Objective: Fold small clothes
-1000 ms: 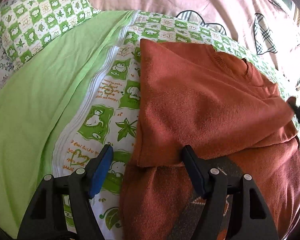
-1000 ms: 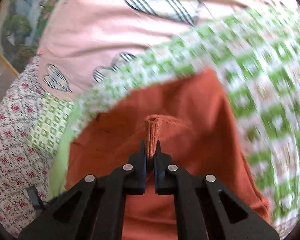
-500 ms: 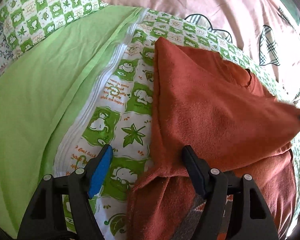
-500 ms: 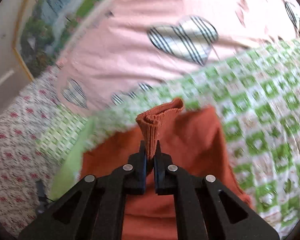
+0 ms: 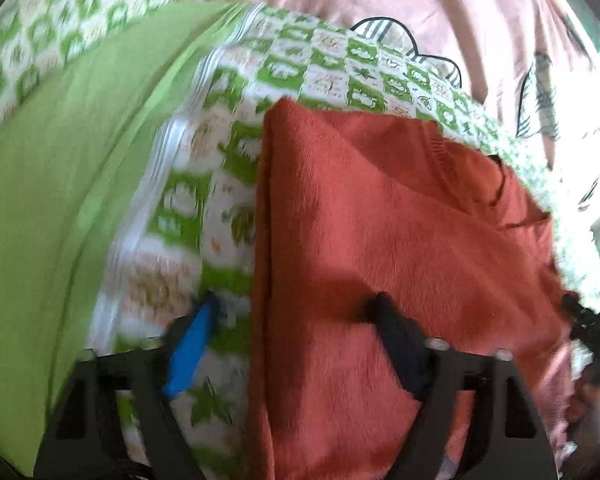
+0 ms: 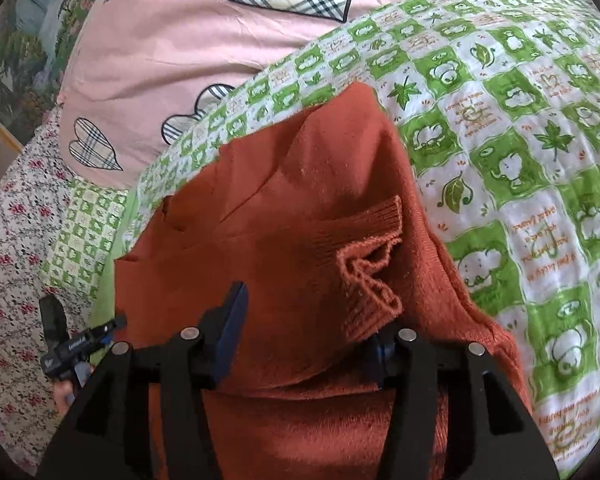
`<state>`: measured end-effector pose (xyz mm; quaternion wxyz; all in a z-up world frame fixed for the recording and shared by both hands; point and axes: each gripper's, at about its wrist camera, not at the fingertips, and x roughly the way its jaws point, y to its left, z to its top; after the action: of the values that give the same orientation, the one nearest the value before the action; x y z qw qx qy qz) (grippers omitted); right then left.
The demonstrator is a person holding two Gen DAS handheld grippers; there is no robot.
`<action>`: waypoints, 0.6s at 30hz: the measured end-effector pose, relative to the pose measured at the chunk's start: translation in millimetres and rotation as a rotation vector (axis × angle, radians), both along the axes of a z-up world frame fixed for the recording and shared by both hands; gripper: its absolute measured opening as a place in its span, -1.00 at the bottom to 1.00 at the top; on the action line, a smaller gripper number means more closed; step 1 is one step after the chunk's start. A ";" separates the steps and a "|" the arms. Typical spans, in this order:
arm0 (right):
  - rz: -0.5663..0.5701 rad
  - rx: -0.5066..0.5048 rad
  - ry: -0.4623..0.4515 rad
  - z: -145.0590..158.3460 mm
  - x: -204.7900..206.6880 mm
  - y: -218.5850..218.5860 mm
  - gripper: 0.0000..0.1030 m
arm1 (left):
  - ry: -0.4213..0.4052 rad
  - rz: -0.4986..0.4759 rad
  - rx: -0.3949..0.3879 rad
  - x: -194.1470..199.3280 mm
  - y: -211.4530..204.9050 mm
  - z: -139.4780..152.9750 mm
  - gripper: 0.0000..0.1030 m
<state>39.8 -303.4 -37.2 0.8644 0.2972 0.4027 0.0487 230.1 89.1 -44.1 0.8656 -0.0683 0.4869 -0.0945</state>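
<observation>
Right gripper [image 6: 304, 336] jaws now wide, ribbed cuff [image 6: 370, 268] released onto orange sweater [image 6: 284, 208]; sleeve fold laid. Left gripper [image 5: 292, 336] jaws wide, empty, view blurred.

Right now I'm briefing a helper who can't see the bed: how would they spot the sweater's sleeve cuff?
Find the green-and-white checked quilt on the bed; a rust-orange sweater lies on it. On the sweater, just ahead of the open right gripper, sits the cuff, the only ribbed, crumpled patch on otherwise smooth knit.
</observation>
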 end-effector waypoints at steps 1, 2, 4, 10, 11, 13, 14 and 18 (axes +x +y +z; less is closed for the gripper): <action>0.012 -0.003 0.006 0.6 3.0 2.0 -0.51 | -0.009 -0.020 -0.009 1.3 -1.5 1.0 -0.77; 0.030 0.014 -0.005 3.0 5.1 3.9 -0.88 | -0.016 -0.018 -0.025 0.8 0.3 4.0 -0.77; 0.053 0.032 -0.114 21.8 0.5 7.7 -0.88 | -0.098 0.016 -0.039 -7.9 9.6 18.9 -0.79; 0.055 -0.084 -0.071 16.0 13.6 18.0 -0.88 | -0.080 0.042 -0.019 -5.6 21.9 -2.5 -0.79; 0.054 -0.104 -0.027 3.8 18.0 18.4 -0.88 | -0.082 0.044 -0.021 -5.3 22.8 -2.9 -0.79; 0.052 -0.130 0.023 -9.1 19.5 17.6 -0.85 | -0.078 0.055 -0.014 -3.5 24.1 -3.2 -0.74; 0.042 -0.130 0.027 -10.8 17.3 16.0 -0.84 | -0.071 0.059 -0.006 -2.5 24.6 -4.1 -0.71; -0.022 -0.226 0.043 -0.5 4.7 8.5 -0.70 | -0.056 0.050 0.056 -10.1 22.3 -0.4 -0.52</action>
<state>44.6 -295.0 -37.7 0.8839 0.2034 0.4210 -0.0129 219.9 111.5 -44.5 0.8825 -0.0536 0.4633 -0.0610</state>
